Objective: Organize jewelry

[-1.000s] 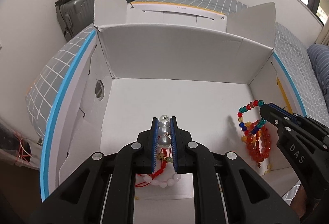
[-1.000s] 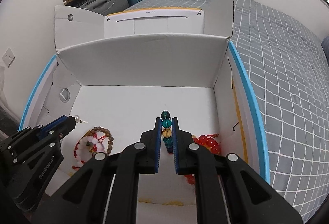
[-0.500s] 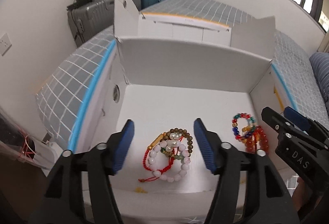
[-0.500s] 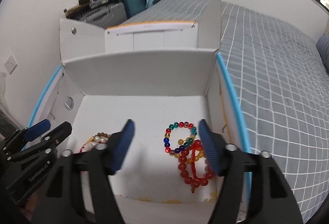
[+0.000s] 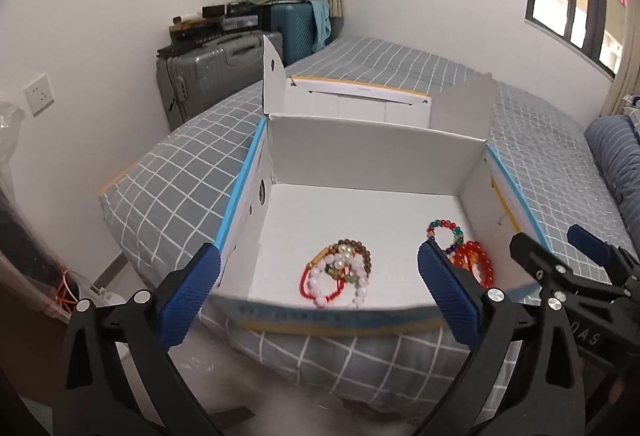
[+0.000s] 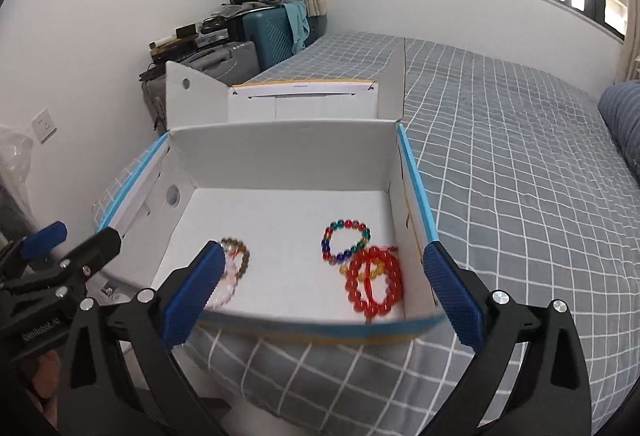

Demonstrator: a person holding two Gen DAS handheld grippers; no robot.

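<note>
An open white cardboard box (image 5: 372, 155) (image 6: 288, 155) with blue edges sits on the bed. A pile of pearl, brown and red bracelets (image 5: 340, 274) (image 6: 236, 264) lies at its front left. A multicolour bead bracelet (image 5: 444, 232) (image 6: 346, 240) and a red bead bracelet (image 5: 474, 262) (image 6: 374, 286) lie at the front right. My left gripper (image 5: 318, 296) is open and empty, held back in front of the box. My right gripper (image 6: 320, 290) is open and empty, also in front of the box. Each gripper shows at the side of the other's view.
The bed has a grey checked cover (image 6: 520, 163). Grey and teal suitcases (image 5: 224, 63) with clutter on top stand against the far wall. A dark blue pillow (image 5: 616, 155) lies at the right. A wall socket (image 5: 38, 93) is at the left.
Both grippers opened and let their bracelets drop into the box, then pulled back and up out of the box. The pearl bracelet and the multicolour bracelet now lie on the box floor.
</note>
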